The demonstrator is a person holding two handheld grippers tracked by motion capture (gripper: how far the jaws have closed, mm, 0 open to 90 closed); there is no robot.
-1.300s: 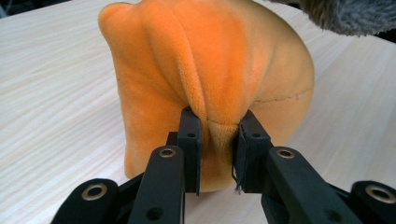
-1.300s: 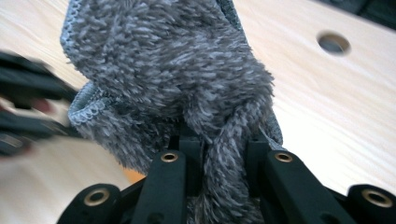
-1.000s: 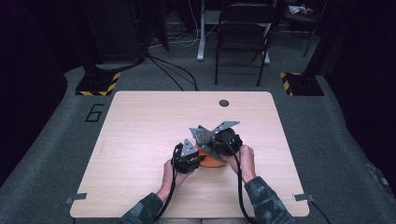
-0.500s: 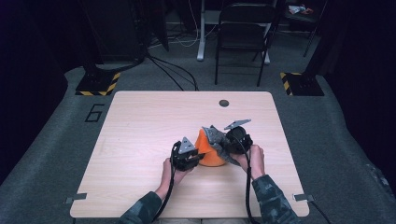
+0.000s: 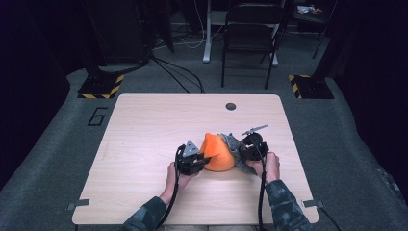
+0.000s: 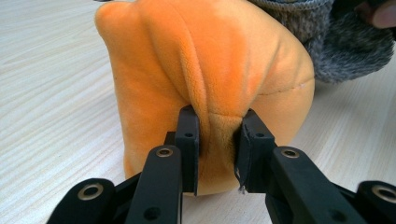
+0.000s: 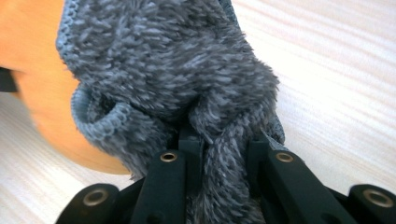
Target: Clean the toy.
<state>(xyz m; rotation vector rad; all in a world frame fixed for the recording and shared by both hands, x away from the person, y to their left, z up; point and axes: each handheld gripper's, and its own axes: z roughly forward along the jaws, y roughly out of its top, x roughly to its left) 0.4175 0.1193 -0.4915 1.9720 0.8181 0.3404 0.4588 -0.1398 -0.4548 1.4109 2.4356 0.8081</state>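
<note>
Near the front middle of the pale wooden table (image 5: 144, 144), a soft orange plush piece (image 5: 219, 153) with a fuzzy grey knitted piece (image 5: 234, 147) pressed against its right side, the two touching. Left tool (image 5: 201, 161) clamped on a pinched fold of the orange plush, low on its near face; in the left gripper view, fabric bunched tight between the two black pads (image 6: 189, 140), plush (image 6: 205, 74) standing upright off the table with its base resting on the wood. Right tool (image 5: 243, 155) clamped on the grey knitted piece; in the right gripper view, a twisted rope of grey fluff (image 7: 219, 158) squeezed between the jaws, a rolled ribbed cuff (image 7: 100, 119) curling to the left and orange showing behind it.

As for progress: both grips secured, one on each colour, so the taking-hold stage judged done. Hard to tell from these views whether the grey is a sleeve or cover worn over the orange, or a separate cloth merely lying against it; possibly partly pulled on or partly pulled off. Remaining work, as a judgement: drawing the two apart or together with opposing pulls, then setting both down and letting go. Nothing separated yet, nothing released yet
</note>
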